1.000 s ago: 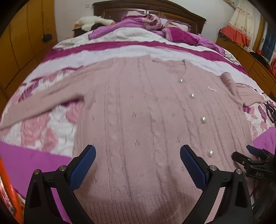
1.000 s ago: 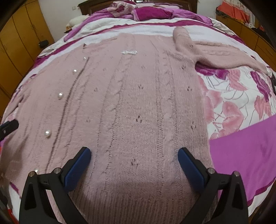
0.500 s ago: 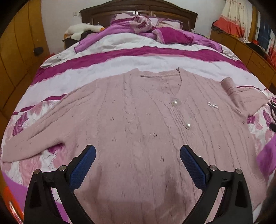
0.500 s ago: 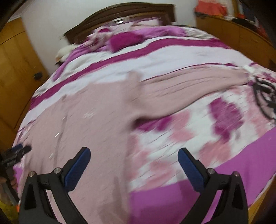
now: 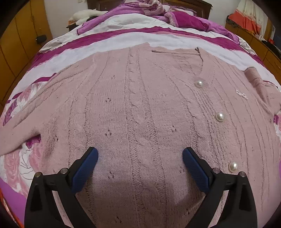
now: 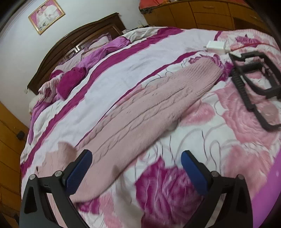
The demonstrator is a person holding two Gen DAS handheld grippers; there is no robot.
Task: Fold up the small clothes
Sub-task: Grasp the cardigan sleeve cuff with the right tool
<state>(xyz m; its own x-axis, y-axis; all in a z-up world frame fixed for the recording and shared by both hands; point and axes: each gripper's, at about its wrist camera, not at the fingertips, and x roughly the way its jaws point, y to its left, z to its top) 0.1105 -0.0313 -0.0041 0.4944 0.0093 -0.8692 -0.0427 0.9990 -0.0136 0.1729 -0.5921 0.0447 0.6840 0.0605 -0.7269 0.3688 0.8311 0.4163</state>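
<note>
A pink cable-knit cardigan [image 5: 140, 105] with pearl buttons [image 5: 219, 116] lies flat, front up, on the bed. Its left sleeve [image 5: 19, 129] stretches out to the left. My left gripper [image 5: 140, 157] is open and empty, low over the cardigan's body. In the right wrist view the cardigan's right sleeve [image 6: 151, 112] lies stretched out across the floral bedspread, cuff [image 6: 207, 71] at the far end. My right gripper [image 6: 136, 161] is open and empty, above the sleeve's near part close to the shoulder.
The bed is covered by a pink, purple and white floral bedspread [image 6: 242, 133]. A black plastic frame [image 6: 252, 79] and a white charger [image 6: 216, 46] lie beyond the cuff. Crumpled purple bedding [image 5: 158, 10] lies by the headboard. Wooden cupboards [image 5: 21, 35] line both sides.
My right gripper has swung from the cardigan's body rightwards over to the right sleeve. My left gripper moved up the body, pulled back, then came closer again. Both stayed open.
</note>
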